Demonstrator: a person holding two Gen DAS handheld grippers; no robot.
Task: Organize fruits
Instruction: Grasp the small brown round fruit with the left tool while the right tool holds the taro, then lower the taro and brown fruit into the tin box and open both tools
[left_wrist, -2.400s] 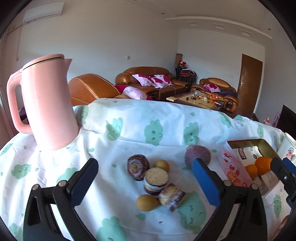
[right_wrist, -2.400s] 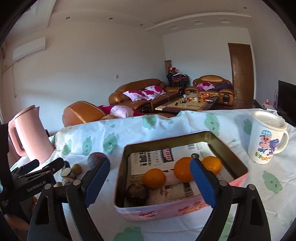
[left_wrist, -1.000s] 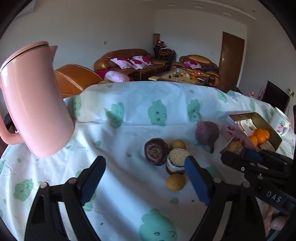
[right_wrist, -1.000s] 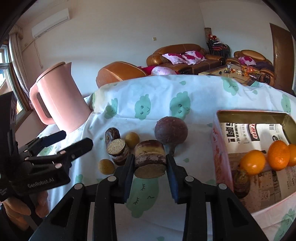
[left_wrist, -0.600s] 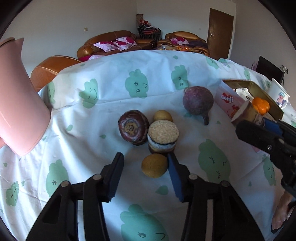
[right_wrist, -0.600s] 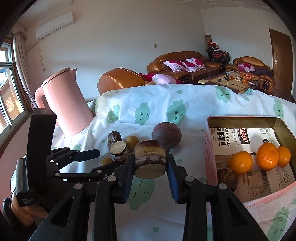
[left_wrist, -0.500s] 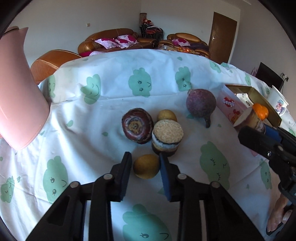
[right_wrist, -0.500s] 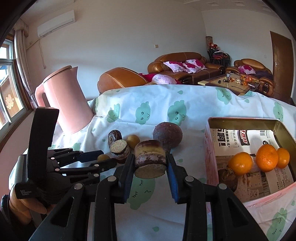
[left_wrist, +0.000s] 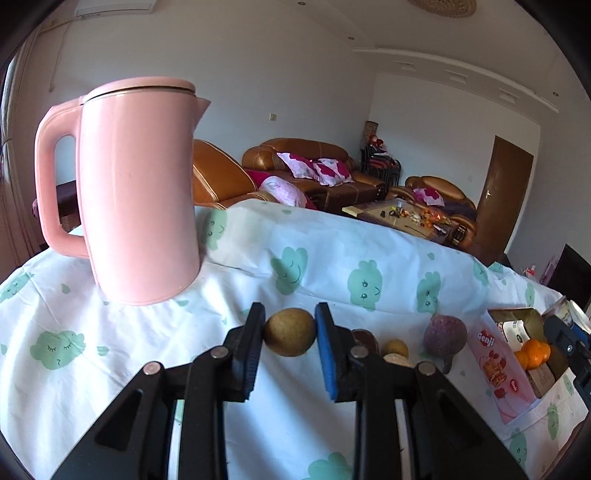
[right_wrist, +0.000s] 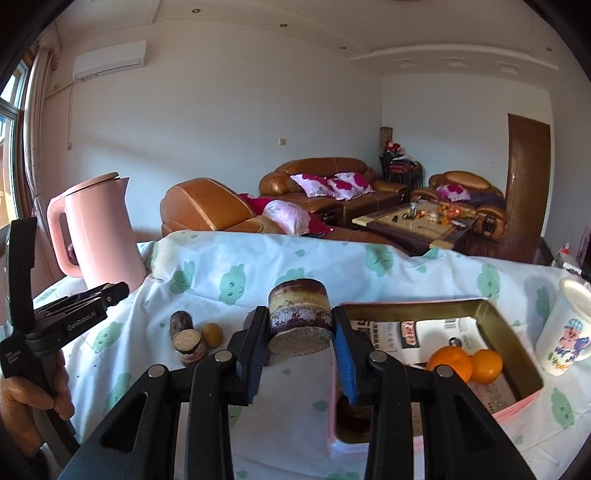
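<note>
Fruits are split: left tongs (left_wrist: 290, 332) grip a yellow-brown fruit (left_wrist: 290, 331) at 6 o'clock from the pink kettle (left_wrist: 136, 188); right tongs (right_wrist: 300, 332) clamp a cut purple chunk (right_wrist: 299, 322) above the surface (right_wrist: 258, 266), at 9 o'clock from the tin (right_wrist: 517, 343) holding oranges (right_wrist: 463, 363).

Oranges (right_wrist: 464, 362): 2. Cut fruit pieces (right_wrist: 300, 317): 3. Small yellow-brown fruits (left_wrist: 290, 332): 2. Kettle (left_wrist: 138, 192): 1. Tin (right_wrist: 515, 334): 1. Mug (right_wrist: 565, 332): 1.

Pink kettle (left_wrist: 136, 192), cartoon mug (right_wrist: 565, 328)
</note>
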